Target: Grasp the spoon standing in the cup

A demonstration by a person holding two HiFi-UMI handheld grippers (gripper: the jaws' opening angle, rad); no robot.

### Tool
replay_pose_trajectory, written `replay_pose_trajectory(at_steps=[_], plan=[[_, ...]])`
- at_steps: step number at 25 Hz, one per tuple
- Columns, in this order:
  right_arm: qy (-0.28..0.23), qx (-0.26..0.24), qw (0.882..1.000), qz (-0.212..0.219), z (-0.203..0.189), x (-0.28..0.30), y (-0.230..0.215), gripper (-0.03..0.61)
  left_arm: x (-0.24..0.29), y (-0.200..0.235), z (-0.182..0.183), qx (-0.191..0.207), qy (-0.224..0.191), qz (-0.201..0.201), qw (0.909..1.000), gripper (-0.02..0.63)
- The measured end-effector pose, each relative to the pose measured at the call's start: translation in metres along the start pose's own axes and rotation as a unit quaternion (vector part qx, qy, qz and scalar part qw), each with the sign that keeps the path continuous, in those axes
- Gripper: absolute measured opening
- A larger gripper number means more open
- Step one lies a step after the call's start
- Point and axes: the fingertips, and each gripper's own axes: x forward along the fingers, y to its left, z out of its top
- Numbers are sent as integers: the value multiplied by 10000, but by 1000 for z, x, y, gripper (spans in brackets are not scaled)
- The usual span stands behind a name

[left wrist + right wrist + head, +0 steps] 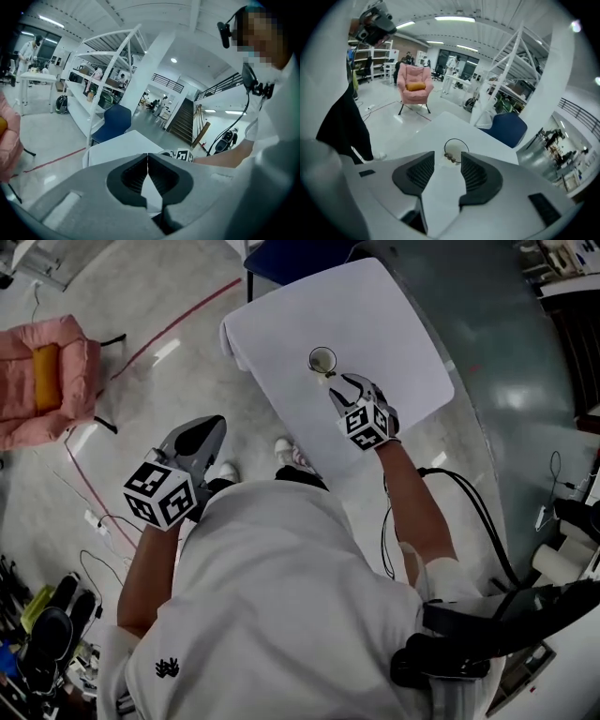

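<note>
Brownish and small, the one part of the spoon (450,159) that we could pick out in the right gripper view was a knobbly end leaning over the near rim of the cup (456,151). Its bowl and most of its handle were lost inside the cup. From the head view the spoon (327,375) was only a pale fleck at the rim, too small to show its shape. The cup (322,360) read as a thin dark ring with a pale inside, and its wall was hard to make out in either view. It stood near the middle of the white table (394,324), with bare tabletop all round it.

The right gripper (339,388) lay just beside the cup, pointing at it. In its own view the right gripper (447,153) had its jaws spread wide and gripped nothing. The spoon's end showed in the gap just ahead of the tips, and neither ribbed pad touched it. Its marker cube (366,425) sat behind the jaws and hid the hand.

The left gripper (217,423) hung well apart from the table, over the floor, with its own cube (159,493) nearest the camera. Seen along the left gripper (148,157), the jaws met at the tips — empty.

Farther out stood a blue chair (508,129), half cut off behind the table's far edge, and a pink armchair (42,376).
</note>
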Motion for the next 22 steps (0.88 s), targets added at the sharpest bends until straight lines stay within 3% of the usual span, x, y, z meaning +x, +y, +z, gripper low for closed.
replay_pose_trajectory(at_steps=[4, 9, 13, 15, 22], plan=[[80, -925, 9948, 425, -9, 42, -4, 192, 18, 11, 6, -132, 3, 311, 9994, 12], [67, -1529, 9854, 750, -17, 70, 1, 189, 21, 20, 8, -216, 40, 671, 9975, 12], [-41, -1642, 9825, 873, -16, 83, 1, 143, 20, 25, 10, -268, 16, 896, 9956, 12], [-99, -1684, 9816, 891, -14, 87, 1, 63, 17, 26, 10, -280, -7, 976, 9948, 12], [-232, -1282, 9882, 808, -3, 83, 0, 48, 10, 32, 11, -253, -93, 1026, 9944, 12]])
